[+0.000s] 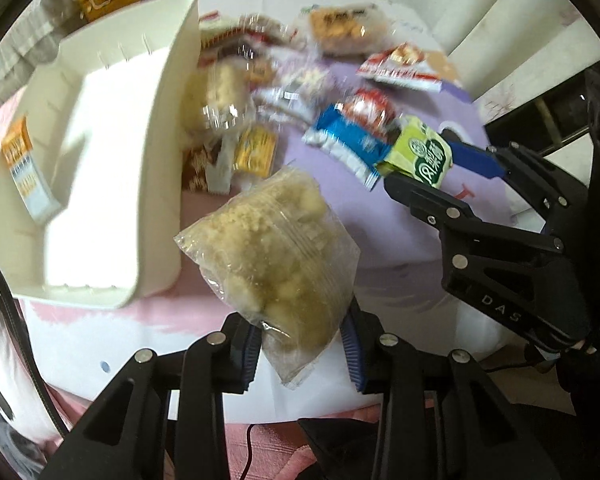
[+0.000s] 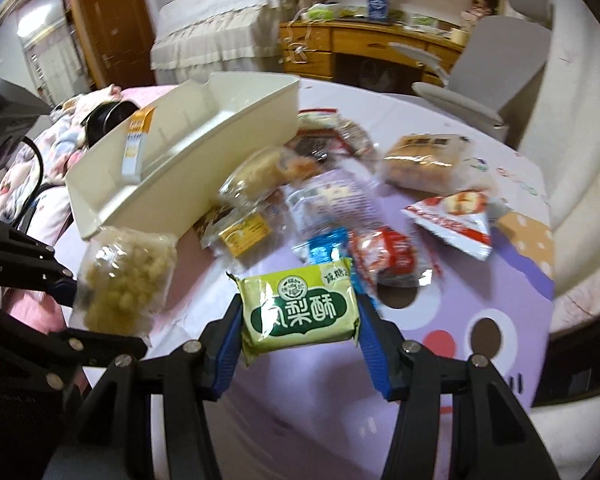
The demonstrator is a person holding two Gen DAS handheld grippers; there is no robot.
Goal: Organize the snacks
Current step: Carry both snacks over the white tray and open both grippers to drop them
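My left gripper (image 1: 300,344) is shut on a clear bag of yellow crumbly snack (image 1: 276,248) and holds it above the table, just right of the white bin (image 1: 168,128). The same bag shows in the right wrist view (image 2: 124,276) beside the bin (image 2: 228,128). My right gripper (image 2: 298,328) is shut on a green pineapple-cake packet (image 2: 300,312), also held above the table; this packet shows in the left wrist view (image 1: 420,152). An orange and white snack box (image 1: 26,168) stands inside the bin.
Several loose snack packets lie on the purple tablecloth (image 2: 460,304) beyond the grippers: a blue one (image 1: 348,140), a red and white one (image 2: 452,216), a tan bag of biscuits (image 2: 424,162). A grey chair (image 2: 480,64) and wooden desk stand behind the table.
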